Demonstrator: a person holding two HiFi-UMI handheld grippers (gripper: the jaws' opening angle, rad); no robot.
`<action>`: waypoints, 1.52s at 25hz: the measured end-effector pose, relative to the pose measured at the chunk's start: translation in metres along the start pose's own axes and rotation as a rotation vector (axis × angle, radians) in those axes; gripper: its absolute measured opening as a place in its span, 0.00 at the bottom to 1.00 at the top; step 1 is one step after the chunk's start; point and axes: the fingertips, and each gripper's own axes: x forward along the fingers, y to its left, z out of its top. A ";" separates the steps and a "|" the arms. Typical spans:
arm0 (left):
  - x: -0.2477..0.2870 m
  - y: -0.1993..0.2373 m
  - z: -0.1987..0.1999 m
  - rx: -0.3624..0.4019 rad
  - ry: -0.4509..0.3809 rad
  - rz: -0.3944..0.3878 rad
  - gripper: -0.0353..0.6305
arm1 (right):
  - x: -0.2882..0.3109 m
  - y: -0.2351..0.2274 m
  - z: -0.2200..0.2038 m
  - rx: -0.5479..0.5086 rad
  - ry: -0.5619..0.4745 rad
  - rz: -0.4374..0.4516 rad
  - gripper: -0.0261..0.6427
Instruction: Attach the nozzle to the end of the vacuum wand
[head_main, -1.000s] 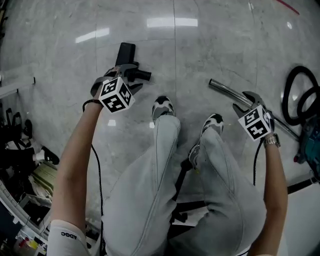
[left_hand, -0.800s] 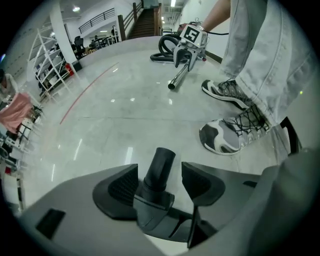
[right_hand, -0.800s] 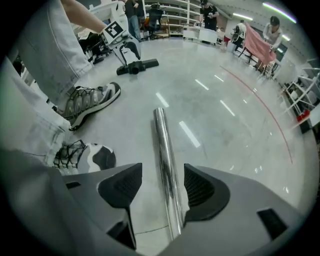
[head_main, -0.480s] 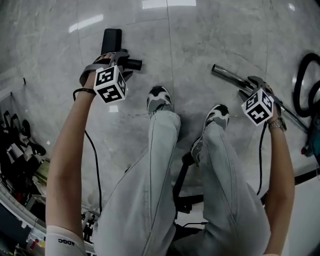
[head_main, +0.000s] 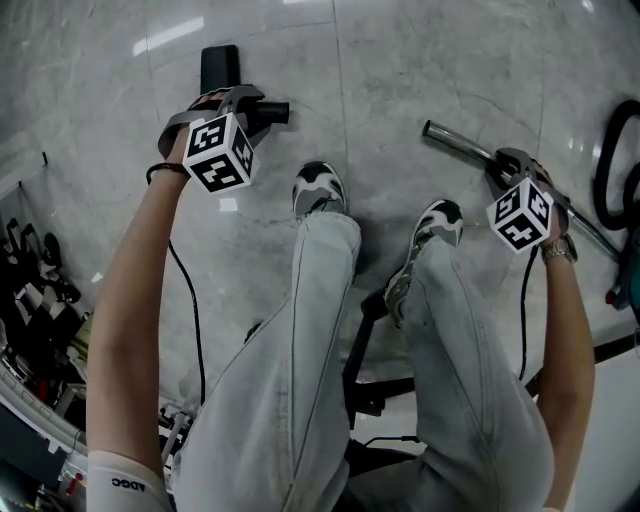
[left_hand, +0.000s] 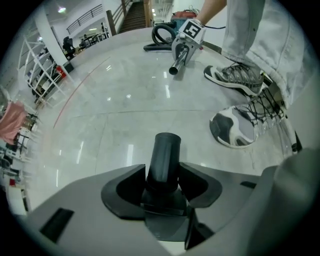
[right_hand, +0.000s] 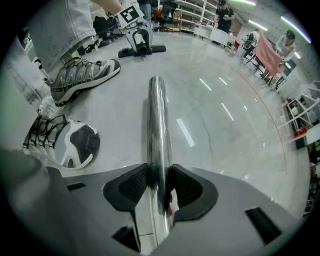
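Observation:
A black vacuum nozzle lies on the marble floor at the upper left, its neck tube pointing toward the wand. My left gripper points down over that neck. Its jaws have just been closing, and the pads now touch both sides of the tube. The chrome vacuum wand lies on the floor at the upper right, open end toward the nozzle. My right gripper stands over it. Its jaws have also just been closing, and the pads press on the wand.
The person's two shoes stand between nozzle and wand. A black hose coils at the right edge, beside a teal vacuum body. Cluttered shelving runs along the left. Cables trail under the legs.
Both grippers have come down to the floor, the left over the nozzle's neck and the right over the wand. Both sets of jaws have narrowed onto them.

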 end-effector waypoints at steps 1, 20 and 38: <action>-0.001 0.002 0.006 -0.014 -0.021 0.002 0.37 | -0.003 -0.002 0.004 0.001 -0.014 -0.008 0.28; 0.001 -0.014 0.133 0.087 -0.233 -0.041 0.36 | -0.018 0.022 0.105 -0.076 -0.193 0.013 0.27; 0.006 -0.024 0.133 0.161 -0.189 -0.065 0.36 | -0.013 0.033 0.106 -0.095 -0.163 0.047 0.27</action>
